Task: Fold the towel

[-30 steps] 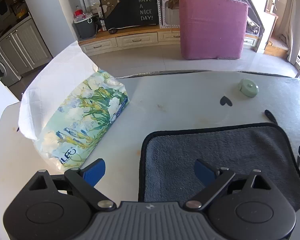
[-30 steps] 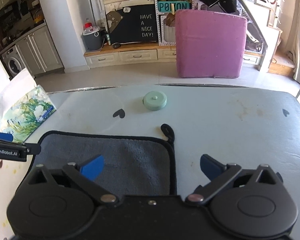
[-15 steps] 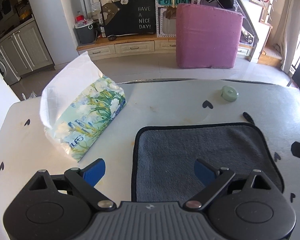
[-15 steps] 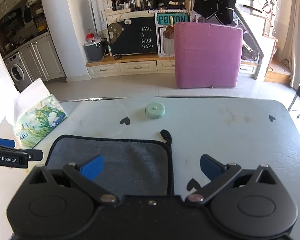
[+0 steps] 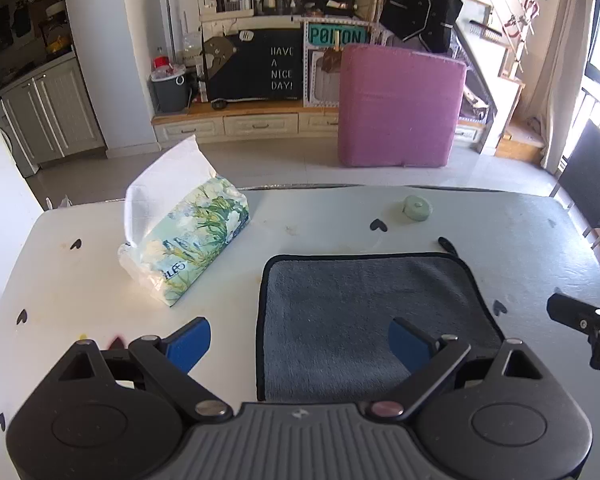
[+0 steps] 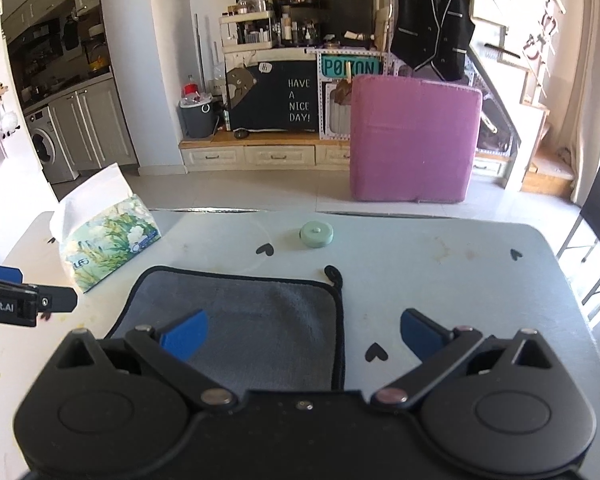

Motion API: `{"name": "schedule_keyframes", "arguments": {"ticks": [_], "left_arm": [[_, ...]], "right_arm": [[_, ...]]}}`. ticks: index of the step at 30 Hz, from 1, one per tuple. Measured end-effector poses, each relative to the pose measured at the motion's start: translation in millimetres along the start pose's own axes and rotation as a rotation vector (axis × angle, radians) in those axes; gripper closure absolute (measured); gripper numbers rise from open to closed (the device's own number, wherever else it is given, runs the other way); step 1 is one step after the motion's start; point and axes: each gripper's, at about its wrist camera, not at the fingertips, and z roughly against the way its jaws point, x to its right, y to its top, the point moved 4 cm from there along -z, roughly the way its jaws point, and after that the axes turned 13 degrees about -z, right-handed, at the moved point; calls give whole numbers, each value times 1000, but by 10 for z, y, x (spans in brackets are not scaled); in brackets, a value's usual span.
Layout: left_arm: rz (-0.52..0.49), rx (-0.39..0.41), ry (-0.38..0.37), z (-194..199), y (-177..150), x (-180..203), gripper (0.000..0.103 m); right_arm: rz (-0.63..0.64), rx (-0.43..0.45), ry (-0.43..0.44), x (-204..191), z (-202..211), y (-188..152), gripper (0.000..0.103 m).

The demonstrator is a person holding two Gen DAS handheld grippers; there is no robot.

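Note:
A grey towel (image 5: 364,312) with black trim lies flat on the white table (image 5: 80,280); it also shows in the right wrist view (image 6: 252,312). A black hanging loop (image 6: 334,274) sticks out at its far right corner. My left gripper (image 5: 298,344) is open and empty, held above the towel's near left edge. My right gripper (image 6: 302,334) is open and empty, held above the towel's near right edge. Each gripper shows at the edge of the other's view.
A floral tissue pack (image 5: 188,240) with a white sheet sticking up lies left of the towel. A small round green object (image 5: 417,208) sits beyond the towel. Black heart stickers dot the table. A pink cushion (image 5: 400,108) stands on the floor beyond.
Both grippers have pulled back and risen, so the towel and table look smaller and farther. Jaws stay open. The towel has not moved.

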Motion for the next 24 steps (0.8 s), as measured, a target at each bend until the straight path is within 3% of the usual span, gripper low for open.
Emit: {"name": "schedule_keyframes", "arguments": {"ticks": [24], "left_arm": [[-41, 115, 0, 1266, -684, 214, 7]], "right_arm": [[11, 97, 24, -140, 1397, -463, 0]]}}
